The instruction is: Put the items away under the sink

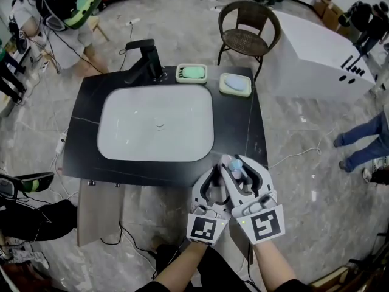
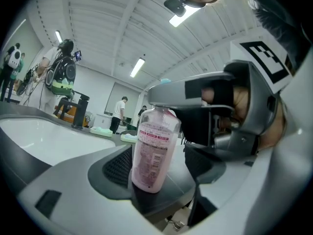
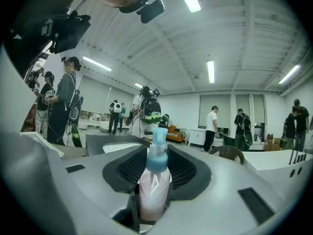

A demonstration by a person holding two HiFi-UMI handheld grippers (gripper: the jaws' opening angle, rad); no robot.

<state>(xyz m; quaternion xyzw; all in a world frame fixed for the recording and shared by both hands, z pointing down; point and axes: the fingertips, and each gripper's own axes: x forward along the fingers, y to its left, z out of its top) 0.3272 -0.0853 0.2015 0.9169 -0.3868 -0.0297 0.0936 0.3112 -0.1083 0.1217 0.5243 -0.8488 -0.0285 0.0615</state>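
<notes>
A clear bottle (image 1: 236, 165) of pink liquid with a pale blue pump cap stands upright at the front right corner of the black sink counter (image 1: 252, 132). Both grippers meet around it. My right gripper (image 1: 244, 171) has its ribbed pads against both sides of the bottle (image 3: 155, 192), just below the cap. My left gripper (image 1: 219, 175) is open around the same bottle (image 2: 154, 151); the bottle stands near its left pad with a gap to the right pad. One of the right gripper's fingers (image 2: 195, 89) crosses above the bottle's top in the left gripper view.
The white basin (image 1: 155, 123) fills the counter's middle, with a black faucet (image 1: 146, 59) behind it and two soap dishes (image 1: 191, 73) (image 1: 235, 84). A beige cabinet door (image 1: 100, 212) hangs open below the front left. A wicker chair (image 1: 248, 32), a white table (image 1: 316, 59), floor cables and people surround the counter.
</notes>
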